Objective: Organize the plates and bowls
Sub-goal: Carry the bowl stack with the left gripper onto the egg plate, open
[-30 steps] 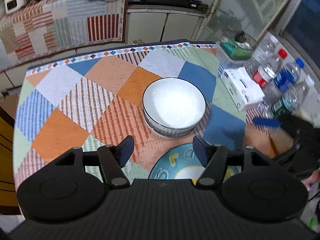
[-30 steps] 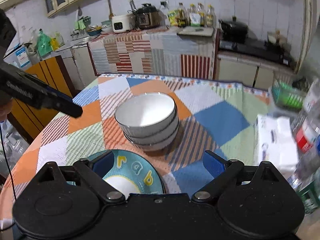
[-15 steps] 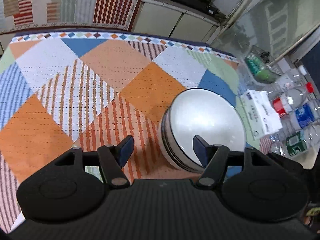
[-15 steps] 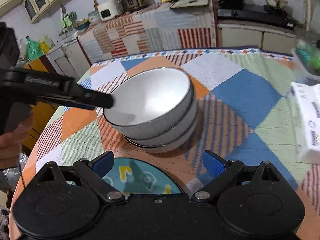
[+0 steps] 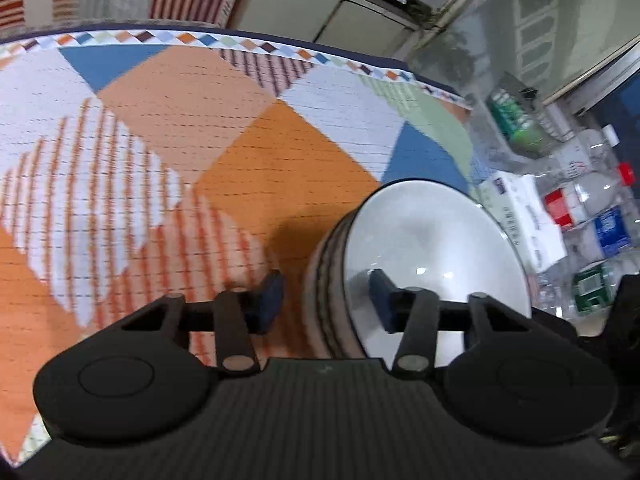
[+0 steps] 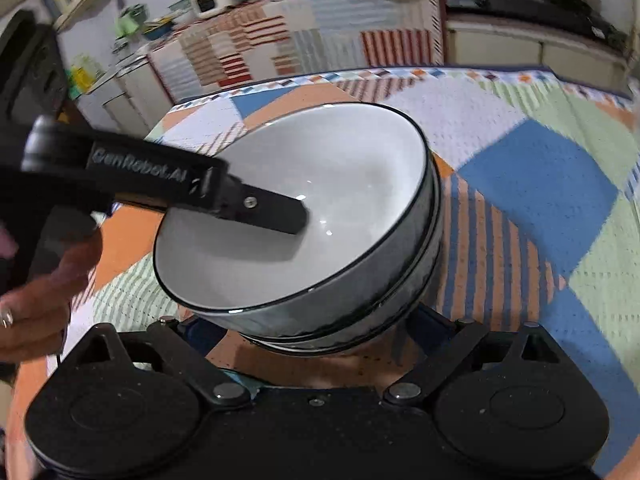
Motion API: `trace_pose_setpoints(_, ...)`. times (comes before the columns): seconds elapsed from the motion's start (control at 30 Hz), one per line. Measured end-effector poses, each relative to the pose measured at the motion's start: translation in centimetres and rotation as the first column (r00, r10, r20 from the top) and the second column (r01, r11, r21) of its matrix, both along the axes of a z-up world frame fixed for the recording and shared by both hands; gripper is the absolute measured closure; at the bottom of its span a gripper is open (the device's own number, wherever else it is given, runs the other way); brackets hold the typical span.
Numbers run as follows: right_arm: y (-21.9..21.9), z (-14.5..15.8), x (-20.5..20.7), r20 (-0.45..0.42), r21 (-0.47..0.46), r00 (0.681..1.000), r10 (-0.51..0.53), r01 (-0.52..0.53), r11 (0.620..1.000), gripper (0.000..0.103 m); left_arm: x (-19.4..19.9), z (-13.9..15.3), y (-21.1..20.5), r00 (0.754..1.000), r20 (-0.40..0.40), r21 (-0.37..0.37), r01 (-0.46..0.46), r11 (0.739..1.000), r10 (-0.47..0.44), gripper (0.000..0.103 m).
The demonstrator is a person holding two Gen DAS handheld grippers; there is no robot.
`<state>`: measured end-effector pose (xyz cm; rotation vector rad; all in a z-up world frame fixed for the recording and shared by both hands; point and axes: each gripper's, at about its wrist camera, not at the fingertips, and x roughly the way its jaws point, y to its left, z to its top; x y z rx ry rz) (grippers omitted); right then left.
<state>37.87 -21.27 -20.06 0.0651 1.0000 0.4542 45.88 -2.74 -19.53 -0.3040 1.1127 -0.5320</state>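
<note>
A stack of grey bowls with dark rims [image 6: 332, 216] stands on the patchwork tablecloth [image 5: 248, 168]. My left gripper [image 5: 324, 300] is open and straddles the near wall of the stack [image 5: 432, 248]: one finger is outside, the other inside the top bowl. In the right wrist view that finger [image 6: 280, 216] reaches into the top bowl from the left. My right gripper [image 6: 316, 320] is open, its fingertips hidden under the near side of the stack. The blue plate is almost fully hidden.
A white tissue box [image 5: 524, 216] and several plastic bottles [image 5: 588, 200] crowd the table's right edge. A green basket [image 5: 516, 120] stands behind them. Cabinets and a cloth-covered counter [image 6: 304, 40] lie beyond the table.
Both grippers have moved forward to the bowl stack. The left now straddles its wall and has narrowed a little; the right has come in under the near side, hiding the blue plate.
</note>
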Motion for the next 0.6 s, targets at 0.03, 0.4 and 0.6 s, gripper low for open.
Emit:
trace_pose_setpoints(0.03,0.0,0.0,0.1,0.01,-0.007,1.0,0.018,-0.018,1.0,0.006,0.1,-0.1,-0.1,1.0,-0.005,-0.013,0.007,1.0,-0.007,0.065)
trace_pose_setpoints(0.4,0.0,0.1,-0.1,0.026,-0.026,0.996,0.084,-0.084,0.996,0.008,-1.1,1.3,-0.9,0.998,0.011,0.037,0.053,0.998,-0.054,0.065)
trace_pose_setpoints(0.6,-0.3,2.1,-2.1,0.093,-0.005,0.993,0.074,-0.074,0.997,0.008,-2.3,4.4,-1.1,0.997,0.032,0.067,0.065,0.996,-0.067,0.065)
